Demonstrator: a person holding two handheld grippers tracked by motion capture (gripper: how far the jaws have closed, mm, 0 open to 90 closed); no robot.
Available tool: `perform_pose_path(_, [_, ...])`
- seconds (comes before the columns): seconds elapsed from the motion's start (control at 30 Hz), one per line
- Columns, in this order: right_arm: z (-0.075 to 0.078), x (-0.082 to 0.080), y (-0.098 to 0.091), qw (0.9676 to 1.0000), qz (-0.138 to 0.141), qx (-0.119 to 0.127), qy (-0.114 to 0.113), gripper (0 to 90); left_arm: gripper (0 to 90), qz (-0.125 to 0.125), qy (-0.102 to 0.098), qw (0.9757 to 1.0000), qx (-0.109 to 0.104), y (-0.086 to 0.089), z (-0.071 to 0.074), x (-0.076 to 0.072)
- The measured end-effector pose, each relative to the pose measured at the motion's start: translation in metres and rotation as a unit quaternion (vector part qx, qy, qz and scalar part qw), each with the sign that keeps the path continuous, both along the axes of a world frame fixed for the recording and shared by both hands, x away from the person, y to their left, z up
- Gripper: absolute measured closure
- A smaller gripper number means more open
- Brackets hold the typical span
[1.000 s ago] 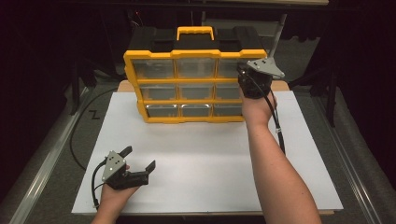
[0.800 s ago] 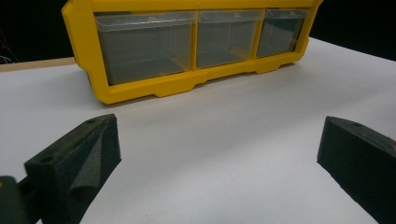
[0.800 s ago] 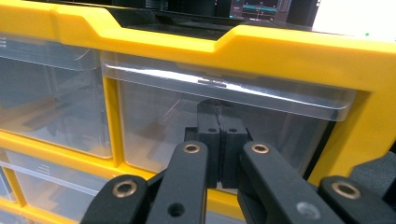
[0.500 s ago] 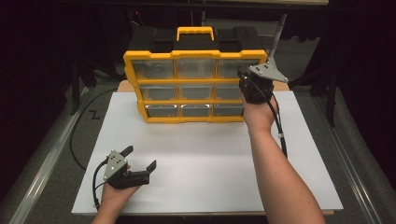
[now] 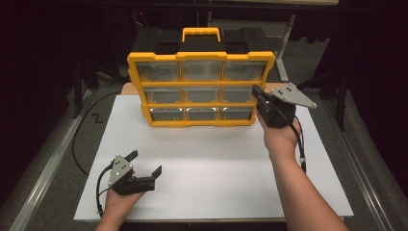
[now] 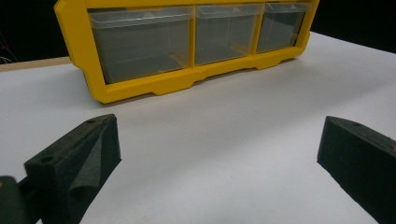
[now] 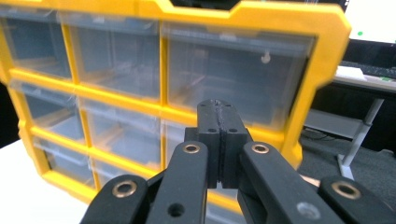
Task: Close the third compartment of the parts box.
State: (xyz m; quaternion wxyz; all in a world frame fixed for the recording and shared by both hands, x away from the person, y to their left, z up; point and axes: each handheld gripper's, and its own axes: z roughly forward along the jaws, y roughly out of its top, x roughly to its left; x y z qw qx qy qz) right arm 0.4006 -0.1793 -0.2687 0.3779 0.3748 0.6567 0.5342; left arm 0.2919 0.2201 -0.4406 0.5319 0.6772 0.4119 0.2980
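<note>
- Right ahead of your right gripper (image 5: pixel 258 97) stands the yellow plastic organiser cabinet with nine clear drawers and a black top (image 5: pixel 201 86), upright at the far edge of the white sheet covering the table (image 5: pixel 207 159); the gripper's tip sits at the cabinet's right edge, level with the middle and lower drawer rows.
- Your right gripper's jaws are pressed together with nothing between them, as the right gripper view (image 7: pixel 221 122) makes plain.
- Your left gripper (image 5: pixel 144 164) rests low on the near-left part of the sheet, well apart from the cabinet, jaws spread wide and holding nothing.
- Nothing lies on the sheet between your left gripper and the cabinet front.
- Off to the left of your left gripper, a black cable (image 5: pixel 82 134) loops over the dark floor beside the table's metal rail (image 5: pixel 43 183).
- Beyond your right gripper, a grey metal stand leg (image 5: pixel 284 48) rises behind the cabinet.
- From above you see the yellow carry handle (image 5: pixel 201 32) on the cabinet's top; the gripper views cut it off.
- Your left gripper view (image 6: pixel 219 154) shows the bottom row of drawers (image 6: pixel 144 39) close up.
- Your right gripper view shows a small pale knob-like spot (image 7: pixel 265 58) on the upper right drawer (image 7: pixel 233 79), too small to make out from above.
</note>
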Motion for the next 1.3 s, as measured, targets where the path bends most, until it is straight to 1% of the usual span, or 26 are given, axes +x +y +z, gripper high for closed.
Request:
perform_pose_path(0.1, [-0.011,-0.004,-0.004,1.0000,0.003,-0.004,0.006,90.0,0.3,0.001,0.000,1.0000,0.000,0.000,0.000,0.000])
perform_pose_path(0.27, [-0.035,-0.008,-0.011,0.9997,0.006,-0.014,0.019,90.0,0.3,-0.001,0.000,1.0000,0.003,0.000,-0.001,0.001])
perform_pose_path(0.47, [-0.071,-0.011,-0.020,0.9987,0.005,-0.023,0.046,90.0,0.3,-0.002,0.001,1.0000,0.005,0.000,-0.001,0.001])
perform_pose_path(0.63, [-0.097,-0.018,-0.028,0.9973,0.004,-0.029,0.068,90.0,0.3,-0.003,0.002,1.0000,0.006,-0.001,-0.001,0.001])
perform_pose_path(0.77, [-0.117,-0.028,-0.037,0.9957,0.007,-0.035,0.085,90.0,0.3,-0.003,0.003,1.0000,0.008,-0.001,-0.001,0.001])
perform_pose_path(0.83, [-0.124,-0.034,-0.042,0.9951,0.008,-0.040,0.090,90.0,0.3,-0.003,0.003,1.0000,0.006,0.000,-0.001,0.001])
perform_pose_path(0.9, [-0.133,-0.043,-0.051,0.9943,0.008,-0.044,0.096,90.0,0.3,-0.003,0.004,1.0000,0.006,0.000,-0.001,0.000])
perform_pose_path(0.97, [-0.139,-0.050,-0.058,0.9936,0.009,-0.046,0.103,90.0,0.3,-0.003,0.004,1.0000,0.005,0.000,-0.001,0.000])
perform_pose_path(1.07, [-0.143,-0.063,-0.073,0.9931,0.010,-0.028,0.113,90.0,0.4,-0.003,0.004,1.0000,0.004,0.000,-0.001,0.000])
perform_pose_path(1.13, [-0.143,-0.071,-0.080,0.9935,0.009,-0.027,0.111,90.0,0.4,-0.003,0.006,1.0000,0.005,0.000,-0.001,0.000])
perform_pose_path(1.17, [-0.142,-0.075,-0.085,0.9938,0.007,-0.019,0.109,90.0,0.3,-0.003,0.007,1.0000,0.004,0.000,-0.001,-0.001])
perform_pose_path(1.3, [-0.141,-0.084,-0.102,0.9946,-0.004,-0.005,0.104,90.0,0.3,-0.001,0.008,1.0000,0.000,0.001,-0.001,-0.002])
